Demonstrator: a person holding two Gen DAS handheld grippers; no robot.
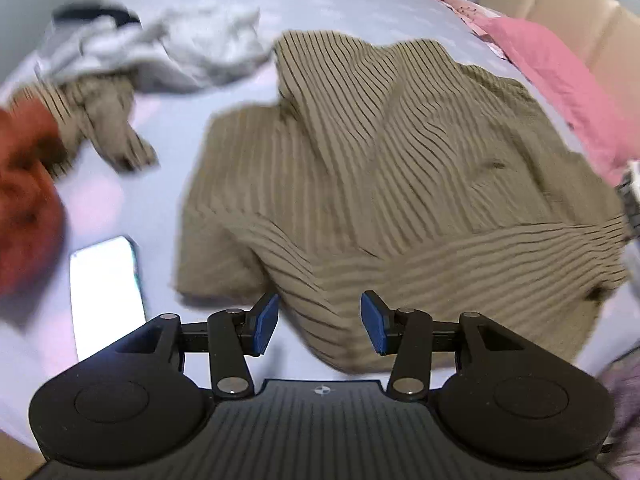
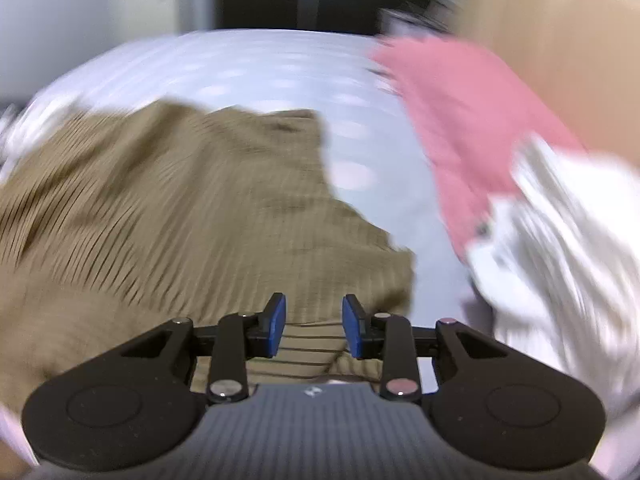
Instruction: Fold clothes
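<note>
A tan ribbed garment with thin dark stripes [image 1: 380, 160] lies rumpled and partly folded over on the pale bed sheet [image 1: 320, 8]. My left gripper [image 1: 320, 320] hovers over its near edge, jaws apart, the blue pads [image 1: 266, 324] not pressing the cloth. In the blurred right wrist view the same tan garment [image 2: 180, 208] fills the left and middle. My right gripper [image 2: 314, 324] stands open above its near right corner, with fabric showing behind the gap but not pinched.
A grey garment [image 1: 180, 52], a smaller tan striped piece [image 1: 108, 128] and a red-orange cloth [image 1: 24, 200] lie at the left. A lit phone [image 1: 106, 288] rests near the left gripper. A pink pillow [image 1: 560, 92] and a white cloth [image 2: 560, 248] lie at the right.
</note>
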